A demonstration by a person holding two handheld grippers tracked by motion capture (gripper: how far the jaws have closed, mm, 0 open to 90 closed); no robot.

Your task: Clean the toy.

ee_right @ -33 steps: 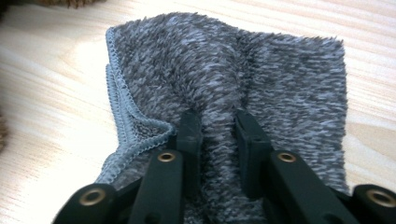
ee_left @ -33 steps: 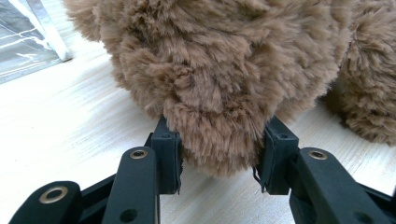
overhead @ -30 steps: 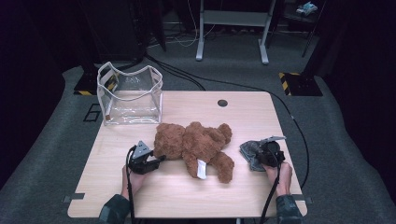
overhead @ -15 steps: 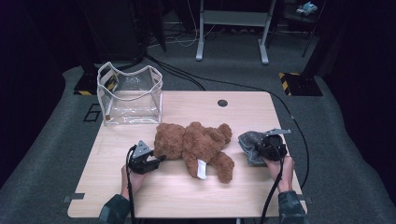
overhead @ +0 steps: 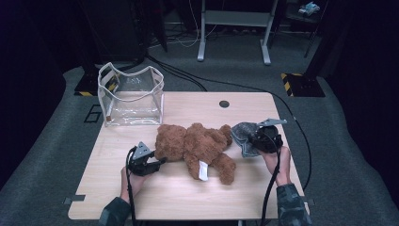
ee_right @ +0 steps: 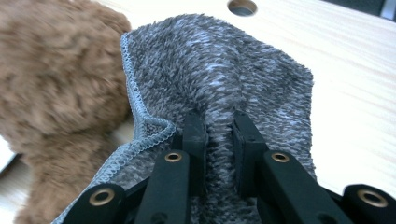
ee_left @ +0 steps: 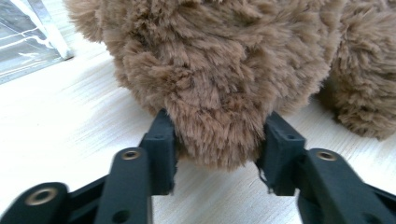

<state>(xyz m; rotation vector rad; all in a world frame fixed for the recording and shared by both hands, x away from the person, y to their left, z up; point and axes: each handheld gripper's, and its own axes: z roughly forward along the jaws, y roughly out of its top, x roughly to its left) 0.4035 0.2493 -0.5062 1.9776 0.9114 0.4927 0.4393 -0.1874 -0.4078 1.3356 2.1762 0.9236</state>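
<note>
The right tool is clenched on a fold of the grey cloth at centre right of the high view; the left tool squeezes the teddy bear at mid-frame. With so thin a pinch, the cloth could slip free or drag the bear across the surface

The black two-jaw left gripper is lying low and pointing toward three o'clock, its jaws parted and just now opening wider, pads pressing fur. The black two-jaw right gripper is pointing toward ten o'clock, jaws pinching together. Both forearms are entering from six o'clock.
</note>
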